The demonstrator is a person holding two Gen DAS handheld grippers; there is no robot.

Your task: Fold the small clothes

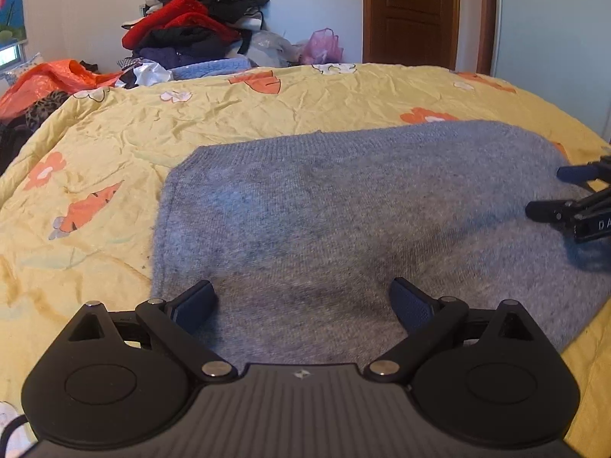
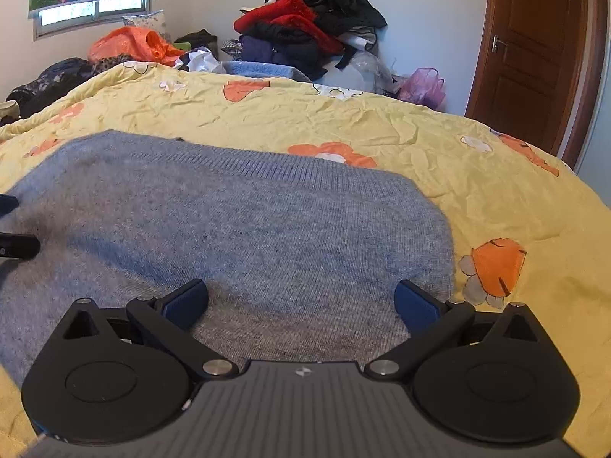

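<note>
Grey knitted garment (image 1: pixel 343 221) laid flat on the bed (image 1: pixel 114 145)

Both tongs are held spread and empty above it: left tongs (image 1: pixel 303 301); right tongs (image 2: pixel 301 301).

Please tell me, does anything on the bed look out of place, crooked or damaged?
Nothing looks damaged. The grey sweater lies folded and fairly flat on the yellow bedsheet, which is only wrinkled. The one untidy spot is the pile of clothes heaped loosely beyond the far edge of the bed.
</note>
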